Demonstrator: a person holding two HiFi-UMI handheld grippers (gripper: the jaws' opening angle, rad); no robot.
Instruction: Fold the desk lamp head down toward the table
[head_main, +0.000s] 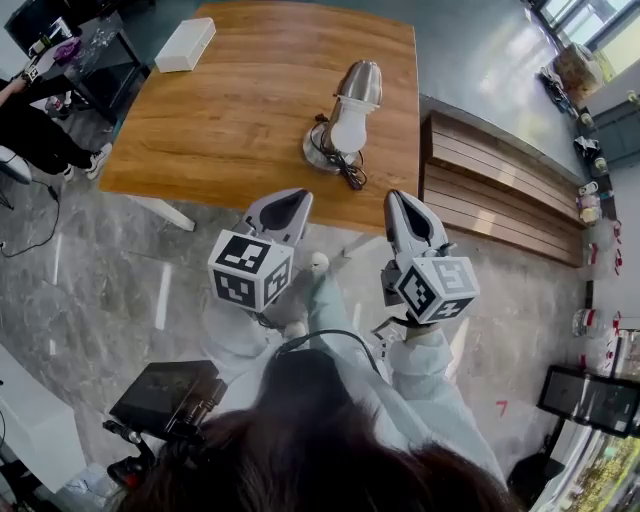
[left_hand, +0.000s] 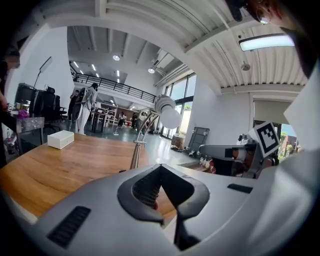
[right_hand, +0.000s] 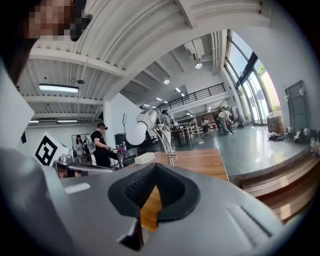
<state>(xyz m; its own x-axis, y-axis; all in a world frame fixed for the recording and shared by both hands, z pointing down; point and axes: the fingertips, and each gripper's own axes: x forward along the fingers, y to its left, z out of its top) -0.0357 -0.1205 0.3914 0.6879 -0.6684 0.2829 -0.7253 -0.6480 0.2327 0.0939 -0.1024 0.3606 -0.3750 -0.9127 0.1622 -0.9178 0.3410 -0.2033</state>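
The desk lamp (head_main: 350, 105) stands upright on the wooden table (head_main: 230, 120), near its right front part. It has a silver head, a white bulb and a round base with a black cord. My left gripper (head_main: 297, 196) and right gripper (head_main: 397, 197) hover side by side at the table's near edge, short of the lamp, both shut and empty. In the left gripper view the lamp (left_hand: 166, 111) rises beyond the closed left gripper (left_hand: 160, 167). In the right gripper view the lamp (right_hand: 140, 127) stands ahead and left of the right gripper (right_hand: 156, 166).
A white box (head_main: 185, 45) lies at the table's far left corner. A slatted wooden bench (head_main: 500, 195) runs along the table's right side. A person (head_main: 30, 130) sits at the left by a dark desk. A black device (head_main: 165, 395) sits on the grey floor below me.
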